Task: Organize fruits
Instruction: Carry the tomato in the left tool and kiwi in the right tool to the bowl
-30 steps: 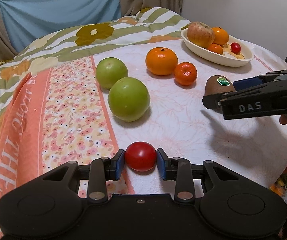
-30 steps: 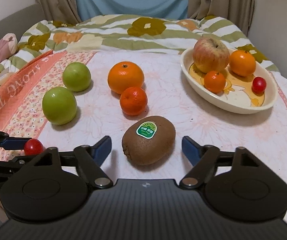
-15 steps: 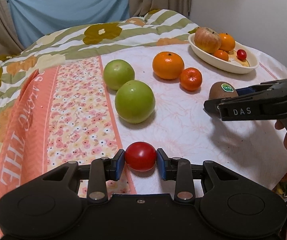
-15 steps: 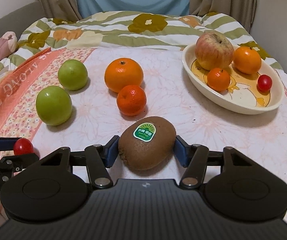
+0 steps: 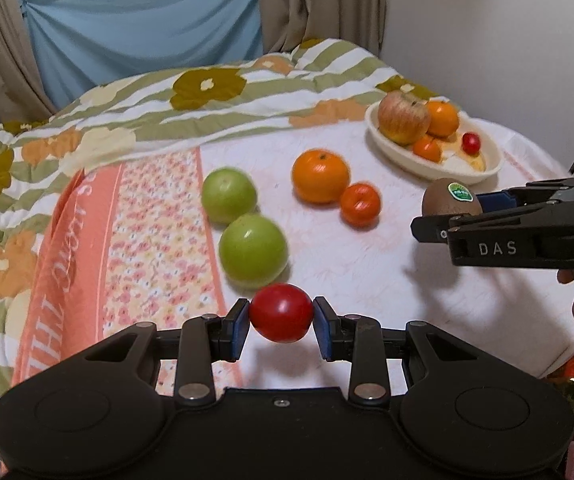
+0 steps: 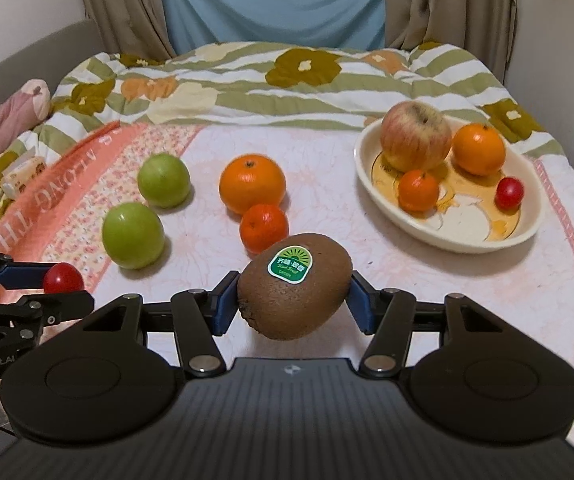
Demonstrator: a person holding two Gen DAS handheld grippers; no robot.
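Observation:
My left gripper [image 5: 281, 322] is shut on a small red tomato [image 5: 281, 318] and holds it above the cloth; it also shows at the left of the right wrist view [image 6: 61, 278]. My right gripper [image 6: 293, 304] is shut on a brown kiwi [image 6: 295, 290] with a green sticker, lifted off the table; it also shows in the left wrist view [image 5: 449, 200]. A cream oval bowl [image 6: 459, 236] at the right holds an apple [image 6: 415, 136], two oranges and a small tomato [image 6: 509, 193].
On the table lie two green apples [image 6: 133, 236] [image 6: 163, 180], a large orange [image 6: 252, 184] and a small mandarin [image 6: 264, 227]. A flowered quilt [image 6: 287, 76] covers the far side. Curtains and a wall stand behind.
My right gripper closed on the kiwi and lifted it. My left gripper rose with the tomato. Both views now look from higher up.

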